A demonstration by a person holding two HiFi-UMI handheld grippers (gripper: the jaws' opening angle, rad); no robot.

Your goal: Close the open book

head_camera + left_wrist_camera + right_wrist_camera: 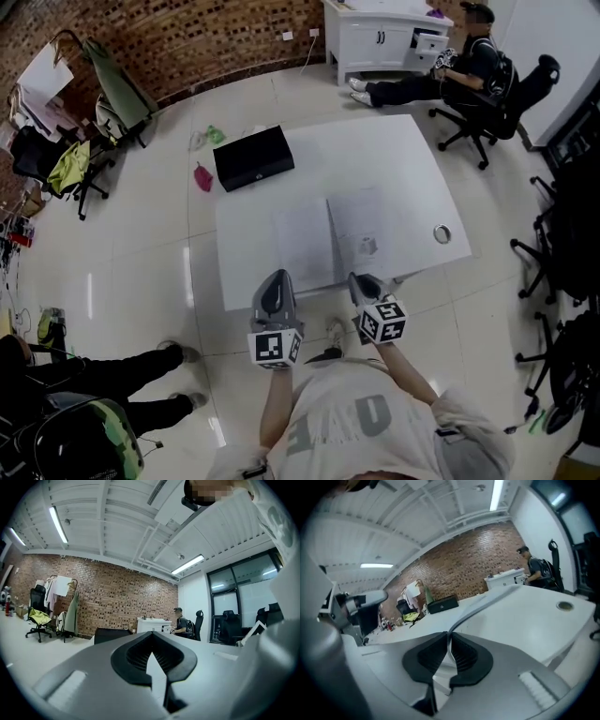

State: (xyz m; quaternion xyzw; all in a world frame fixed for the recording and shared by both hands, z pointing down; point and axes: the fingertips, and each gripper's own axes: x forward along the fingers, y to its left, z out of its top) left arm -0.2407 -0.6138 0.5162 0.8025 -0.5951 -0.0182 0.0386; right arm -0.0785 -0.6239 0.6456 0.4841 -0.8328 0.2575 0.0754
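On white table (403, 159), right gripper (359, 280) pinches open book (309, 239) edge.

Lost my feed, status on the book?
Left gripper shut, empty. Right gripper shut on book, right page edge. Book open on table. Black case lies apart.

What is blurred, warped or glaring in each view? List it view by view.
Head view: sharp; lamp glare streaks the floor, and the pale book barely stands out from the white table. Left gripper view: fisheye with dark corners, a glaring ceiling lamp, the left claw soft up close. Right gripper view: tilted, bent, slightly smeared; the right claw pinches a page.
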